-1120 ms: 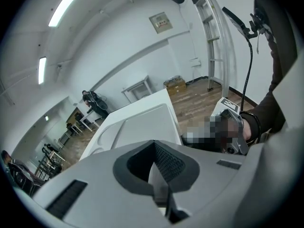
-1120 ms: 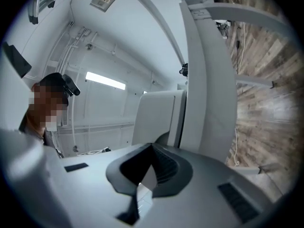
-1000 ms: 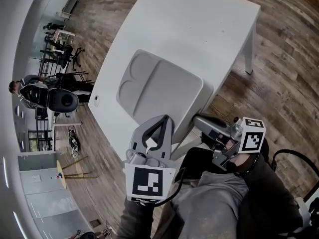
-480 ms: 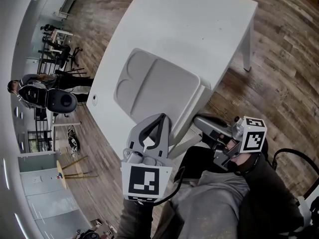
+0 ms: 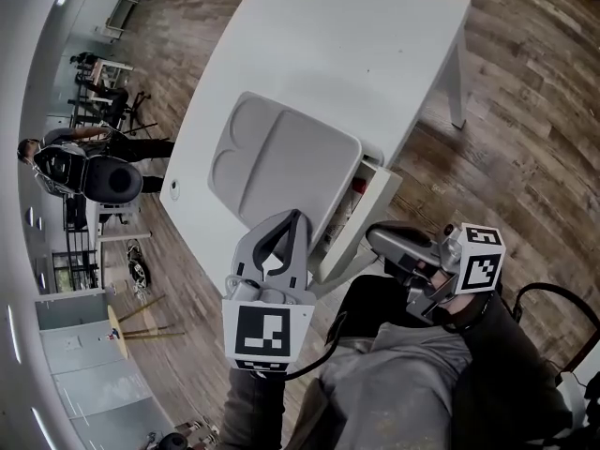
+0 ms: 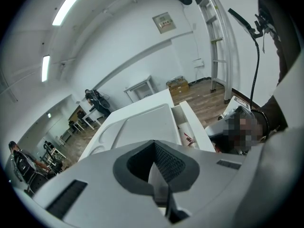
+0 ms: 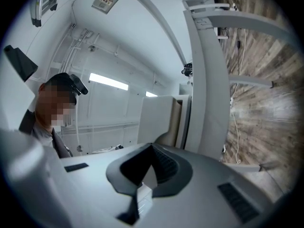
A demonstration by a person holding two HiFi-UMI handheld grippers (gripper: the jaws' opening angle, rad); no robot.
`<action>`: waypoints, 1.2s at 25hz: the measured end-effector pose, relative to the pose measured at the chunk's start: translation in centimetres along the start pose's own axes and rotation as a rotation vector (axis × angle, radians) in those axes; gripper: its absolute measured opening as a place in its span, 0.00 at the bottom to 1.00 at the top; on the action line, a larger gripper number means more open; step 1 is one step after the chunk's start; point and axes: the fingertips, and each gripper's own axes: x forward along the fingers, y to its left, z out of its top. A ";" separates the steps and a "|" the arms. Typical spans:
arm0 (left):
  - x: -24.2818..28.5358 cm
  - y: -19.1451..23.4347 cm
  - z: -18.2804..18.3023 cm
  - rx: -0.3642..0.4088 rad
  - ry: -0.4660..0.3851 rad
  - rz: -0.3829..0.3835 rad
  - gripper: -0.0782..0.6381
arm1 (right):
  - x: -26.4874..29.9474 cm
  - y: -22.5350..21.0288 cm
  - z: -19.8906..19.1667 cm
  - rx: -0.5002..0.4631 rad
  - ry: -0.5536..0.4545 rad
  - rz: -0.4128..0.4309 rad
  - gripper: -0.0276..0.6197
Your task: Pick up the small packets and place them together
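Note:
A shallow white drawer (image 5: 373, 202) stands pulled out from under the near edge of the white table (image 5: 356, 54). Small packets (image 5: 356, 187) with red print lie inside it; the left gripper view shows them too (image 6: 189, 137), in the drawer (image 6: 195, 127). My right gripper (image 5: 373, 237) is shut and points upward just below the drawer's front panel; whether it touches the panel I cannot tell. In its own view the right gripper (image 7: 152, 147) holds nothing. My left gripper (image 5: 295, 217) is shut and empty, hovering at the near edge of the grey tray (image 5: 281, 162), left of the drawer.
The grey moulded tray (image 6: 142, 127) has two round hollows at its left end and covers the near part of the table. A person in dark clothes (image 5: 66, 162) sits at the left beside chairs. Wooden floor surrounds the table.
The drawer has slid further out toward me and its inside now shows the packets. My right gripper moved slightly with the drawer front. The left gripper stayed where it was.

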 end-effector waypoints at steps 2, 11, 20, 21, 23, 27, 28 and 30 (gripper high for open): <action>0.0 0.1 0.0 -0.008 -0.003 0.002 0.10 | -0.5 0.1 -0.1 -0.003 0.001 -0.005 0.05; -0.3 0.3 -0.1 -0.024 -0.006 0.002 0.10 | -0.4 0.2 -0.7 0.023 0.001 -0.104 0.14; -0.4 -0.3 -0.1 -0.032 0.018 -0.062 0.10 | 0.6 0.8 -0.7 0.089 -0.006 -0.224 0.49; -0.5 -0.3 -0.1 -0.033 0.016 -0.069 0.10 | 0.9 0.8 -0.7 0.103 -0.016 -0.235 0.53; -0.7 -0.4 -0.1 -0.037 0.011 -0.084 0.10 | 1.5 0.8 -0.6 0.125 -0.039 -0.251 0.57; -0.8 -0.4 -0.3 -0.040 0.002 -0.109 0.10 | 2.4 0.5 -0.3 0.135 -0.066 -0.292 0.57; -0.8 -0.4 -0.3 -0.039 0.001 -0.115 0.10 | 2.4 0.3 -0.4 0.132 -0.064 -0.311 0.57; -0.9 -0.3 -0.3 -0.040 -0.001 -0.123 0.10 | 2.4 0.1 -0.4 0.136 -0.062 -0.334 0.51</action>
